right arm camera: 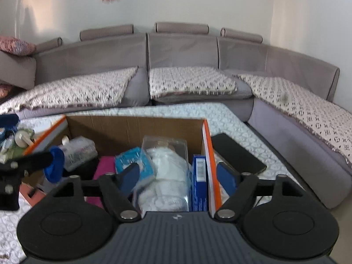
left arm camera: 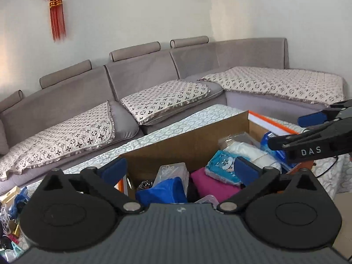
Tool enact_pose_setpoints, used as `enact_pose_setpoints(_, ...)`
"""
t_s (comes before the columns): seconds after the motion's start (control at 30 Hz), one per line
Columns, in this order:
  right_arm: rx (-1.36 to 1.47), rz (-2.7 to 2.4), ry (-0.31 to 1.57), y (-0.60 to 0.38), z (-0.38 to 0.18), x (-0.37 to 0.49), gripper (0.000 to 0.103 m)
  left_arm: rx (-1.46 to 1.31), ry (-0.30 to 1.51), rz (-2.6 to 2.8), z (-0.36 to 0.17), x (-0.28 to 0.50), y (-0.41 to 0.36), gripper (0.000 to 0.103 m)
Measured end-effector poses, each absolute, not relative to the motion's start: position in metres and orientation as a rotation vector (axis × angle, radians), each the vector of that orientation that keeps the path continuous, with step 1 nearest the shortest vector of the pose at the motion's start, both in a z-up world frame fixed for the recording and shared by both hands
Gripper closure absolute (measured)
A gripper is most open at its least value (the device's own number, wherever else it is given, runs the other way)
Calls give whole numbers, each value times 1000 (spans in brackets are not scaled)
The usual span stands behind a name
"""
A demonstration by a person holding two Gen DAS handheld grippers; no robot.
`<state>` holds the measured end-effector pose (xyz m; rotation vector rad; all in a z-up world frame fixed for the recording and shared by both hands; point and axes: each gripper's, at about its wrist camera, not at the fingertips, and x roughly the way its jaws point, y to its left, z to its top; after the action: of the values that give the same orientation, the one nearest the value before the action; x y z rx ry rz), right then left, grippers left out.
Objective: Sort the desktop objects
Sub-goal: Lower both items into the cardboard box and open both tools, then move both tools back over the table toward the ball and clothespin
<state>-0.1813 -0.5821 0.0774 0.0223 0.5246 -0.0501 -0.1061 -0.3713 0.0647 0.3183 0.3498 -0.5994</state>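
A cardboard box point(left arm camera: 180, 145) with orange edges stands on the patterned table point(left arm camera: 198, 116) and holds several sorted items: a blue pouch point(left arm camera: 162, 190), a magenta pack point(left arm camera: 212, 186), a teal tissue pack point(left arm camera: 222, 167), a white bagged bundle point(right arm camera: 169, 176) and a blue carton point(right arm camera: 199, 176). My left gripper point(left arm camera: 180, 171) is open and empty above the box's near side. My right gripper point(right arm camera: 180, 179) is open and empty over the box's right part; it also shows in the left wrist view point(left arm camera: 292, 129). The left gripper shows at the left of the right wrist view point(right arm camera: 41, 160).
A black phone point(right arm camera: 237, 154) lies on the table right of the box. Loose small items lie at the table's left point(left arm camera: 11, 209) and left of the box point(right arm camera: 15, 140). A grey sofa point(left arm camera: 143, 83) wraps around behind the table.
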Motion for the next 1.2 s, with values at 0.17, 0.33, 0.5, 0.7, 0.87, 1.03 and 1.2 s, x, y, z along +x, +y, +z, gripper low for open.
enact_pose_setpoints(0.17, 20, -42, 507, -572, 90, -183, 11, 283, 342, -605, 75, -108, -363, 0)
enact_pose_setpoints(0.33, 32, -29, 501, -558, 100, -184, 0, 258, 331, -590, 81, -110, -346, 0)
enact_pose_setpoints(0.5, 43, -16, 494, -536, 110, -182, 0, 238, 328, -547, 85, -106, -318, 0)
enact_pose_setpoints(0.7, 28, 54, 482, -485, 118, -178, 0, 186, 358, -468, 81, -104, -268, 0)
enact_pose_setpoints(0.87, 19, 184, 478, -421, 114, -176, 0, 160, 390, -383, 67, -106, -224, 0)
enact_pose_setpoints(1.03, 2, 311, 502, -360, 102, -174, 0, 169, 437, -257, 50, -94, -182, 0)
enact_pose_setpoints(1.2, -6, 405, 526, -317, 90, -167, 0, 148, 481, -147, 38, -83, -145, 0)
